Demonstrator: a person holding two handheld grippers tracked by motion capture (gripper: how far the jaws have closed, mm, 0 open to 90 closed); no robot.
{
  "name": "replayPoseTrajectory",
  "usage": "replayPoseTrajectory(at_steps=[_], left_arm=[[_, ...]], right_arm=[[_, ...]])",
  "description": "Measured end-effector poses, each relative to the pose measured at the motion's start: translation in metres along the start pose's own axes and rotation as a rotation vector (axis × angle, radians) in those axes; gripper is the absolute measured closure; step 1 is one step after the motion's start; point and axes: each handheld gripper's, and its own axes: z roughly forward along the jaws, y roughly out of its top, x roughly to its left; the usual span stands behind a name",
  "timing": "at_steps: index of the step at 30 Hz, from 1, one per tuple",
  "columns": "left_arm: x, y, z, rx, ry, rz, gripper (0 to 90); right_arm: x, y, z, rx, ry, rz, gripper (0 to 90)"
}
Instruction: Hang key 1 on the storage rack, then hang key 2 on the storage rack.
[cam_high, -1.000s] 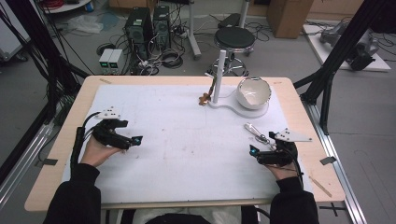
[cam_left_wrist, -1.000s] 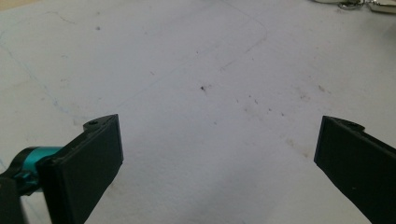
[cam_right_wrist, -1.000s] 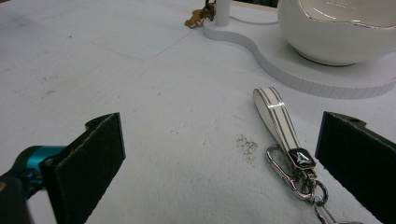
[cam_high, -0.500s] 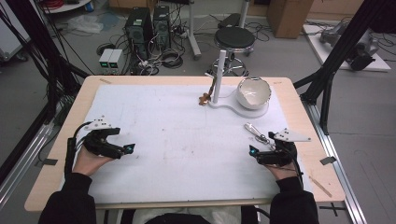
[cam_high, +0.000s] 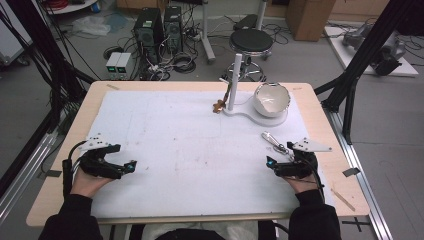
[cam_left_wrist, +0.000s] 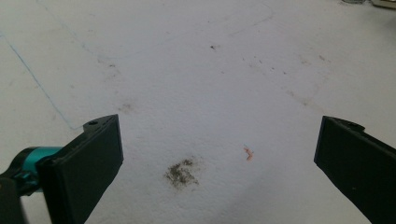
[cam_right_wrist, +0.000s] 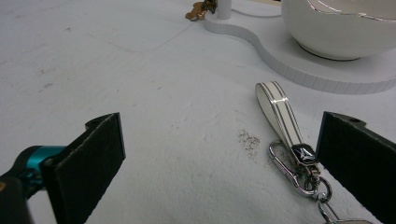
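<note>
My left gripper (cam_high: 131, 165) rests open near the table's front left, its jaws wide apart over bare white mat (cam_left_wrist: 201, 84) with a dark smudge (cam_left_wrist: 181, 171). At the front right my right gripper (cam_high: 270, 162) is open too. A white striped key strap (cam_right_wrist: 279, 110) with a metal clasp (cam_right_wrist: 299, 173) lies just inside its right jaw, also seen as the key strap (cam_high: 273, 141) in the high view. Behind stands a white bowl (cam_high: 271, 98) on a white base (cam_high: 250, 113) with a post (cam_high: 233, 82) and a small brass keyring (cam_high: 218, 105).
The white mat (cam_high: 190, 145) covers the wooden table (cam_high: 325, 125). Black frame struts (cam_high: 360, 65) rise at the right and left. A stool (cam_high: 251, 41) and computer boxes (cam_high: 155, 25) stand on the floor beyond the far edge.
My left gripper has drawn back toward the front left edge of the table. The right gripper has stayed in place.
</note>
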Motion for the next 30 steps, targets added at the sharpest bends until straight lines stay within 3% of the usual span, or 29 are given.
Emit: replayPoseTrajectory(at_steps=[11,20,30], left_arm=[[0.000,-0.015,-0.015,-0.019,0.010,-0.023,1.7],[0.002,-0.029,-0.026,-0.026,0.009,-0.041,1.7],[0.004,-0.033,-0.030,-0.036,-0.009,-0.053,1.7]], right_arm=[[-0.001,0.001,0.001,0.012,-0.006,-0.007,0.6],[-0.011,0.012,-0.001,0.020,-0.028,-0.011,0.6],[-0.029,0.022,0.011,0.114,-0.015,-0.007,0.7]])
